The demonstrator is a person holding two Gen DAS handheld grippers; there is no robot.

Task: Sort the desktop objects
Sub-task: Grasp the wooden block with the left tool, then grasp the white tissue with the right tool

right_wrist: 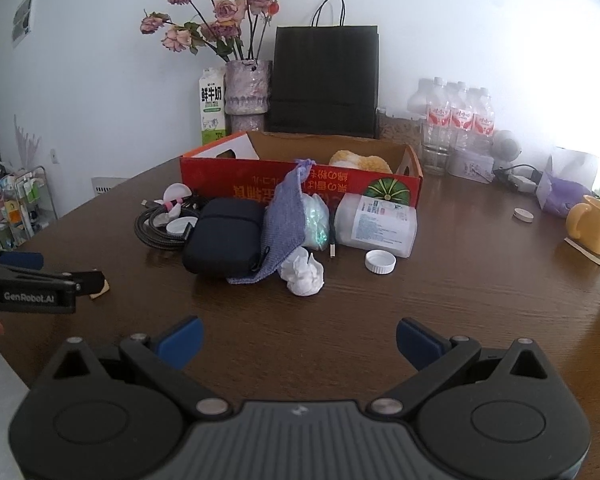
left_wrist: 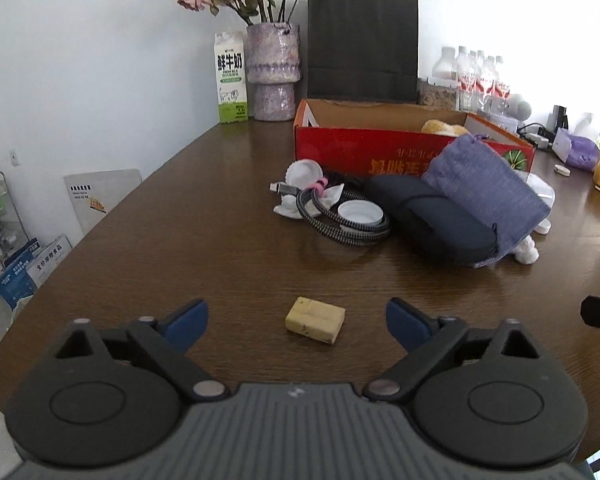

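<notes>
l gripper [left_wrist: 297, 316] wide, round soap [left_wrist: 315, 320]

Right claw [right_wrist: 298, 340] gapes over bare table [right_wrist: 460, 288], short of crumpled tissue [right_wrist: 303, 274].

Each camera sits on a gripper and looks forward and a bit down, low over the brown table [left_wrist: 204, 216]. The left wrist view is close to a small yellow block [left_wrist: 315, 319]. The right wrist view looks from further right (the left gripper [right_wrist: 60, 280] pokes in at its left edge). Both see the red box [left_wrist: 380, 144] and the black bag [right_wrist: 326, 80] by the back wall.
</notes>
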